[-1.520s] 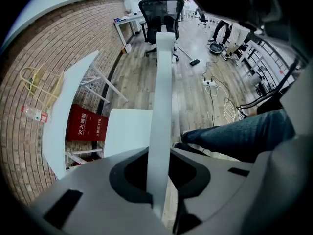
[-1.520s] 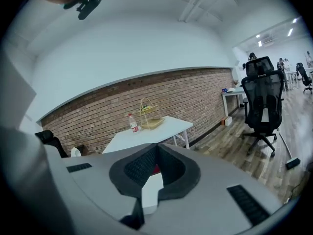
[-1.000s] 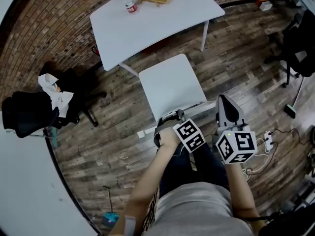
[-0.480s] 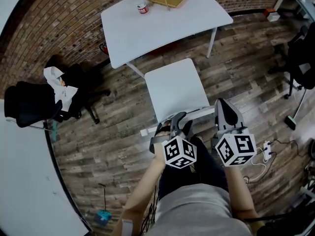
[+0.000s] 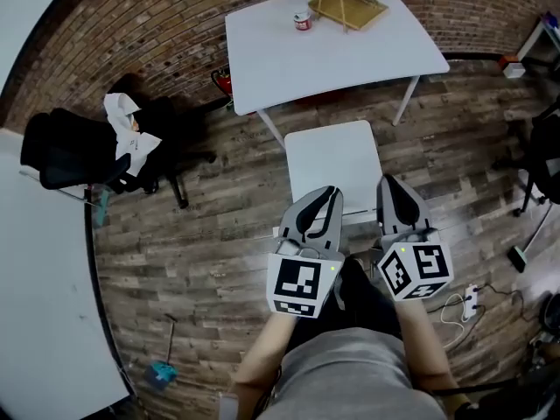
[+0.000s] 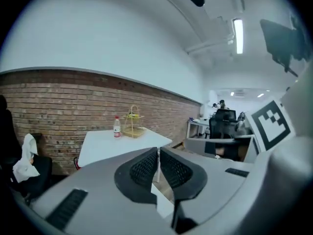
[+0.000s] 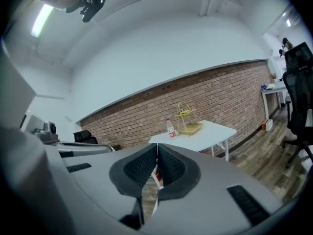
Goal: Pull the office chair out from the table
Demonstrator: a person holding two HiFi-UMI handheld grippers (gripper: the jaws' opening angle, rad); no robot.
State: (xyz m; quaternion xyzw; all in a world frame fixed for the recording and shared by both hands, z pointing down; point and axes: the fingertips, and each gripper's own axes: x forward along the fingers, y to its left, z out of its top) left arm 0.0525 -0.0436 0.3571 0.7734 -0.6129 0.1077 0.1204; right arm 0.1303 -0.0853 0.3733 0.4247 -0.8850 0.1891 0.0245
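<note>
Both forearms reach forward from the body, side by side. The left tool (image 5: 322,198) and the right tool (image 5: 398,191) point away from the person, close to level and tipped a little down. Their marker cubes sit nearest the chest. The two tools are near each other but apart, with a strip of white showing between them.

In the left gripper view the left tool's jaws have just been closing. They now stand narrow, only a thin slit between the pads, with nothing in it. In the right gripper view the right tool's jaws are together in the same way and also hold nothing.

The white chair (image 5: 332,160) stands straight ahead, between the person and the white bench (image 5: 350,55). In the head view both tools lie over its near edge; whether they touch it cannot be told. The seat's far edge lies close to the bench's near edge but short of it, and a bench leg (image 5: 404,103) comes down just beside the seat's far right corner.

A bottle (image 5: 303,20) and a wire basket (image 5: 350,3) sit at the far side of the bench, by the brick wall (image 5: 131,33).

Bare wooden floor (image 5: 219,234) lies on both sides of the white chair. Well to the left stands a black swivel chair (image 5: 79,151) with a white cloth (image 5: 129,129) on it. A cable (image 5: 459,303) lies on the floor at the person's right.
</note>
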